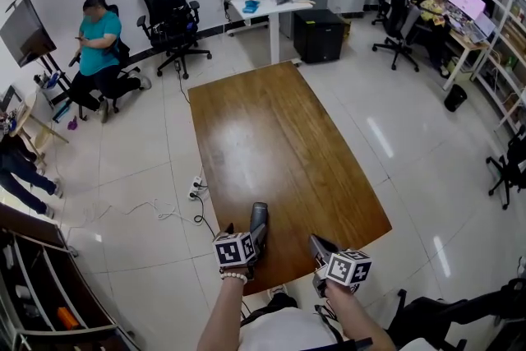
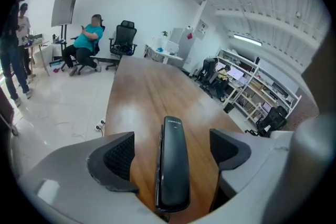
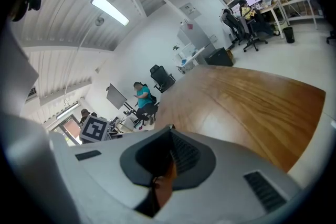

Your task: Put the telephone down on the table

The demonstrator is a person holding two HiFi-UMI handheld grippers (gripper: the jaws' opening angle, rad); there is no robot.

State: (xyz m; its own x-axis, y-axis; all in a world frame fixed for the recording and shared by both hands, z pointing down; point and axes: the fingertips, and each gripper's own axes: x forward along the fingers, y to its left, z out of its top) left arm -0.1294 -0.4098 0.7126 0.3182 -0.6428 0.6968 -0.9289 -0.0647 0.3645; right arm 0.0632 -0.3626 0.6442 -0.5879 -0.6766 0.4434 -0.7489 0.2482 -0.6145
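The long wooden table (image 1: 271, 136) fills the middle of my head view. It runs away from me toward a white desk (image 1: 267, 4) at the far end of the room. Off to the left of it, well apart, a person in a teal top (image 1: 99, 45) sits near a black chair (image 1: 170, 12). Both of my grippers are over the near end of the table, side by side. The left gripper (image 2: 171, 139) is angled down at the wood with its jaws standing wide apart. Its ribbed pads (image 2: 119, 157) are clear of everything, with bare wood showing on each side of what lies between them. The right gripper (image 3: 170, 147) sits just beside it, to the right. Its jaws are brought together with nothing in them, and only a thin sliver of wood shows through the seam. The telephone (image 2: 174, 162) is a slim black handset. It lies on the table near my edge, right between the left jaws but touching neither pad. Its long axis runs along the table's length, with one end pointing straight away from me and the other end back at the left gripper's body.
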